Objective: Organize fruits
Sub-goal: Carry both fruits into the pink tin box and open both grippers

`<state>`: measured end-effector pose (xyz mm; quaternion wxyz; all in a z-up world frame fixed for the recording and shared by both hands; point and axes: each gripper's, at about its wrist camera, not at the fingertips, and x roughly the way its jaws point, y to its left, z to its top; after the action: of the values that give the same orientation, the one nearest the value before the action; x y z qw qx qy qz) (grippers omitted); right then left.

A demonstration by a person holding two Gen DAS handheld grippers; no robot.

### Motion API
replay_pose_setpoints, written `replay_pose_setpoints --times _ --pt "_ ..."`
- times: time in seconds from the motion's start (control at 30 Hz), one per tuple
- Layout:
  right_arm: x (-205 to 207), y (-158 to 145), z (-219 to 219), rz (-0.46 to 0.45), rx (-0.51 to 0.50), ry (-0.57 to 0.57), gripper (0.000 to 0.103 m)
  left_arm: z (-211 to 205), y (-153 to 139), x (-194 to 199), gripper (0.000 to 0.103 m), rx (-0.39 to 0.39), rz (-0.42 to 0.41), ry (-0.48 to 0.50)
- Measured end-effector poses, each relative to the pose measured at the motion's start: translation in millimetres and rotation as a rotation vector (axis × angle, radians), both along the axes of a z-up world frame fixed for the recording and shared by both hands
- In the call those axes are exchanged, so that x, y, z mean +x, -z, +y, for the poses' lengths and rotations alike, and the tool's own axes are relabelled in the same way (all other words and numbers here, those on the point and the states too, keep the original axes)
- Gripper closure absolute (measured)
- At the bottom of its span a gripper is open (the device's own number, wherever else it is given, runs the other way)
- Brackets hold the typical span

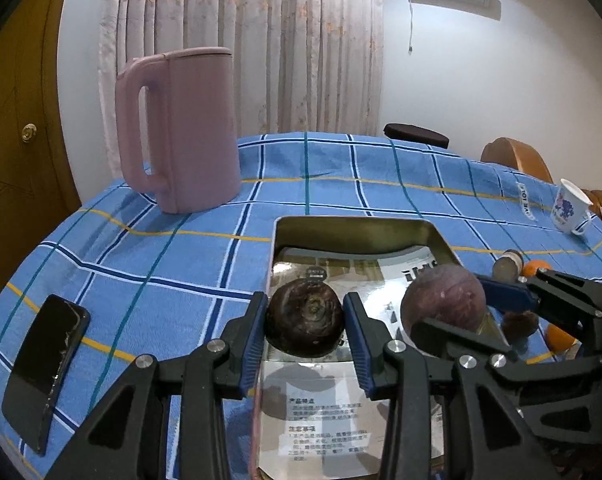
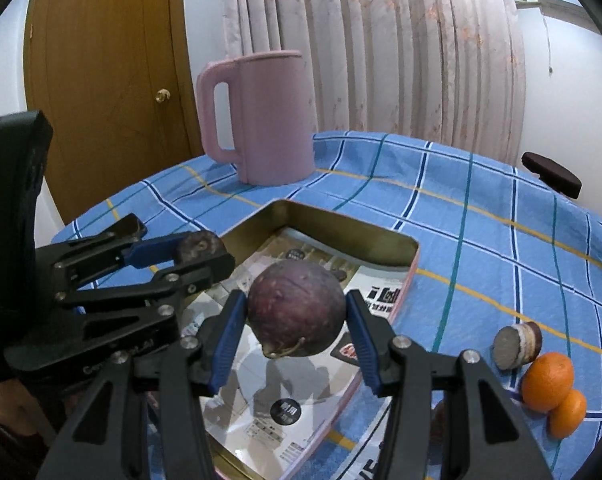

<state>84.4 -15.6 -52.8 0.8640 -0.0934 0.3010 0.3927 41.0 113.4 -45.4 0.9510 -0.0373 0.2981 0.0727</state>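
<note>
While each gripper clamps 1 round fruit, dark wrinkled fruit (image 1: 305, 322) and purple smooth fruit (image 2: 296, 308) hang over metal tin (image 1: 357, 227).

A dark brown, flattened round fruit (image 1: 305, 322) with a spiral-like centre sits clamped between the blue pads of the left hand-held gripper (image 1: 305, 326), above the open rectangular metal tin (image 1: 353, 226). A larger dull purple round fruit (image 2: 296, 314) with a dry stem at its underside is pinched in the right hand-held gripper (image 2: 297, 320), also over the tin. Two bright oranges (image 2: 548, 376) lie touching on the desk beside a sliced brown round piece (image 2: 517, 346).
</note>
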Motion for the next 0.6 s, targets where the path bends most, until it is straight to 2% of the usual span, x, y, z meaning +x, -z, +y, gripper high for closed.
replay_pose_setpoints --times 0.2,0.27,0.33,0.37,0.4,0.43,0.6 --pt "4.4 6.4 5.0 0.035 -0.029 -0.008 0.049 -1.5 2.4 0.8 0.062 0.028 0.016 -0.01" --pt "3.1 4.4 3.6 0.015 -0.028 0.008 0.048 -3.6 2.0 1.4 0.061 0.04 0.022 -0.015" --pt "0.9 2.0 -0.3 0.002 -0.025 0.022 0.041 -4.8 0.4 -0.4 0.053 0.039 0.019 -0.019" --pt "-1.1 -0.2 -4.5 -0.004 -0.016 0.027 0.039 -5.8 -1.4 -2.6 0.043 0.044 0.016 -0.029" --pt "-4.9 -3.7 -10.5 -0.014 -0.007 0.031 0.032 -7.2 -4.3 -6.5 0.035 0.046 0.0 -0.035" --pt "-9.5 -8.1 -17.8 -0.034 0.002 0.038 0.026 -8.2 -6.9 -9.8 0.033 0.045 -0.016 -0.035" --pt "-30.4 -29.3 -70.5 -0.095 0.03 0.105 0.025 -24.8 -17.3 -22.8 0.033 0.024 -0.062 -0.001"
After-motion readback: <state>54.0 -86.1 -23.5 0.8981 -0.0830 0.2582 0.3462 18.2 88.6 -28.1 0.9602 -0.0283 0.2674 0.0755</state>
